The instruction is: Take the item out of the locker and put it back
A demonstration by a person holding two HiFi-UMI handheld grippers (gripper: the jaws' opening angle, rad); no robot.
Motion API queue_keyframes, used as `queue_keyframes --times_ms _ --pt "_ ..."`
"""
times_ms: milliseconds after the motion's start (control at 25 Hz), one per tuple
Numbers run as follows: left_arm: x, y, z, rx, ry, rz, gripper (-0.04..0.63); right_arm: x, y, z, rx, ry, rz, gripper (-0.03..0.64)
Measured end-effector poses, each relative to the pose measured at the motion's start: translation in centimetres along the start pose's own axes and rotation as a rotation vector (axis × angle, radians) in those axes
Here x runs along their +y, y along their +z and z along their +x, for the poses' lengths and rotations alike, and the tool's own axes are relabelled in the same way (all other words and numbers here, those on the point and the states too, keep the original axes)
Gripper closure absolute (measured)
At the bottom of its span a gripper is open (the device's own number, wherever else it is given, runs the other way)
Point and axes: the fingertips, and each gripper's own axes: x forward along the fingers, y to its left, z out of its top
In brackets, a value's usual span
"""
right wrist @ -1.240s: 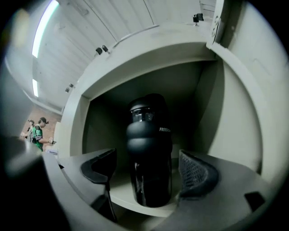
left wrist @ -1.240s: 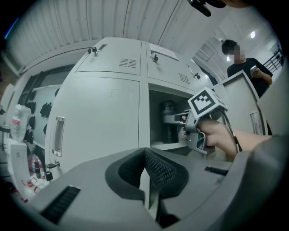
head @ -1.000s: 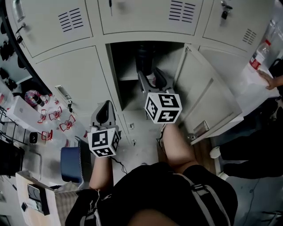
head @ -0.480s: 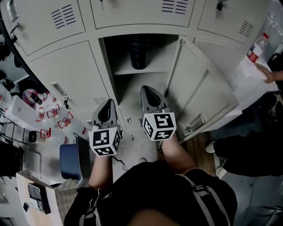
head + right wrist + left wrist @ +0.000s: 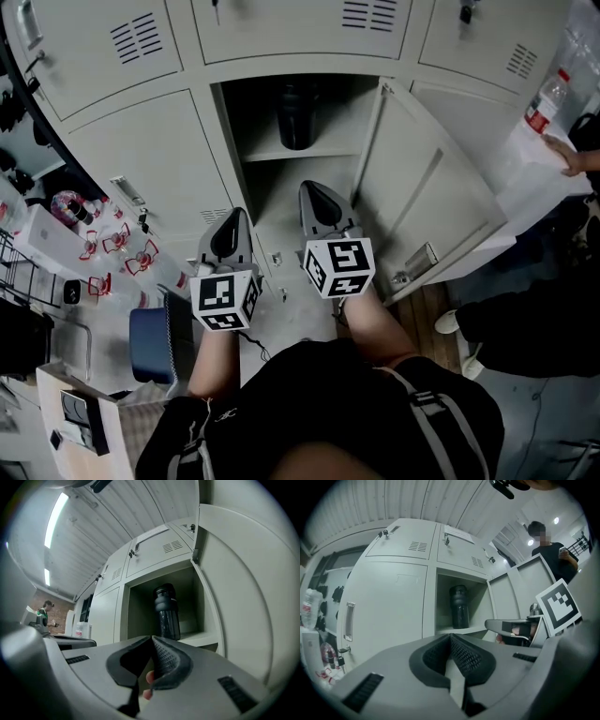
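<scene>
A dark bottle (image 5: pixel 295 117) stands upright on the shelf inside the open locker (image 5: pixel 272 187); it also shows in the left gripper view as the bottle (image 5: pixel 459 606) and in the right gripper view as the bottle (image 5: pixel 168 612). My right gripper (image 5: pixel 319 199) is outside the locker, below the shelf, shut with nothing in it, jaws touching (image 5: pixel 152 640). My left gripper (image 5: pixel 230 230) hangs beside it to the left, in front of the closed neighbouring door, also shut and empty (image 5: pixel 451 638). Neither gripper touches the bottle.
The locker door (image 5: pixel 436 202) swings out to the right, close to my right gripper. Closed lockers surround the opening. A blue stool (image 5: pixel 150 345) stands low left beside cluttered shelves. A person's hand (image 5: pixel 572 159) rests on a white surface at the far right, by a water bottle (image 5: pixel 548 105).
My right gripper has drawn back out of the locker toward me and its jaws have come together. The bottle stays on the shelf. The left gripper has hardly moved.
</scene>
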Motion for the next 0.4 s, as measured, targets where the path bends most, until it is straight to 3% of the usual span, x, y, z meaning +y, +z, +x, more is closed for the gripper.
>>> queue_keyframes --times_ms 400 --pt "0.3 0.7 1.4 -0.025 -0.021 0.007 0.583 -0.5 -0.1 1.2 -0.008 0.004 0.008 0.604"
